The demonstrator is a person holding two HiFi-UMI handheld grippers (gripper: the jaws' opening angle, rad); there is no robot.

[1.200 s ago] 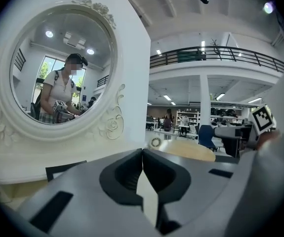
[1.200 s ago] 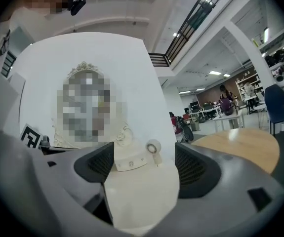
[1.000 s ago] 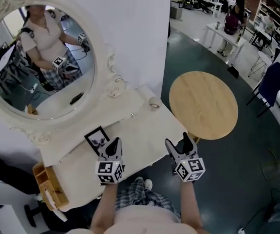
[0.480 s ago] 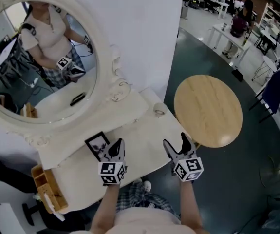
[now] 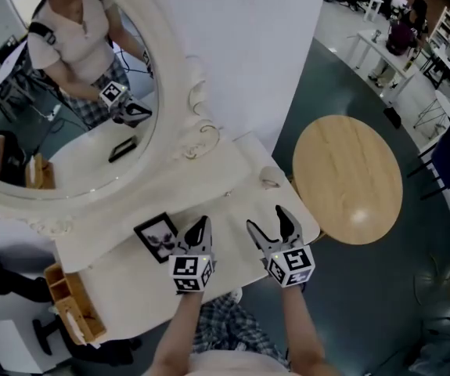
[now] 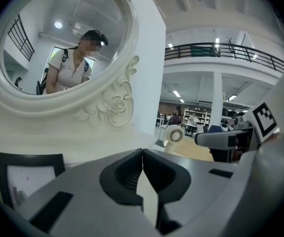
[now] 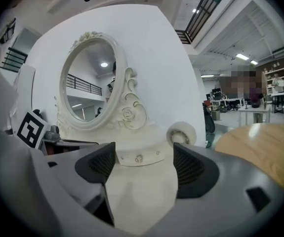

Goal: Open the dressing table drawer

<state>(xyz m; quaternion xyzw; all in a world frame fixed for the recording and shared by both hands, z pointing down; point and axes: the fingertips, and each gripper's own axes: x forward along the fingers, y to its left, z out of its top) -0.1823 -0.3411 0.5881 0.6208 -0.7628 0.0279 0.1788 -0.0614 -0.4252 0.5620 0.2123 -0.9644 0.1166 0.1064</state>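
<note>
Two grippers hovered over dressing table (image 5: 225, 202) | left gripper (image 5: 200, 224): jaws pressed together, empty | right gripper (image 5: 265, 219): jaws spread, empty, facing drawer (image 7: 154, 157) knob (image 7: 139, 159)

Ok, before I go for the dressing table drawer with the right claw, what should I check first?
1. Right claw open: ok, jaws apart with nothing between them.
2. Knob lined up: ok, it shows roughly centred between the jaws.
3. Claw at the knob: not ok, the knob is further ahead and the jaws are not touching it.
4. Left claw out of the way: ok, shut, empty, off to the left near the picture frame.
5. Tape roll clear of the drawer: ok, it stands to the right of the drawer front, not across it.
6. Drawer slides freely: cannot tell.
</note>
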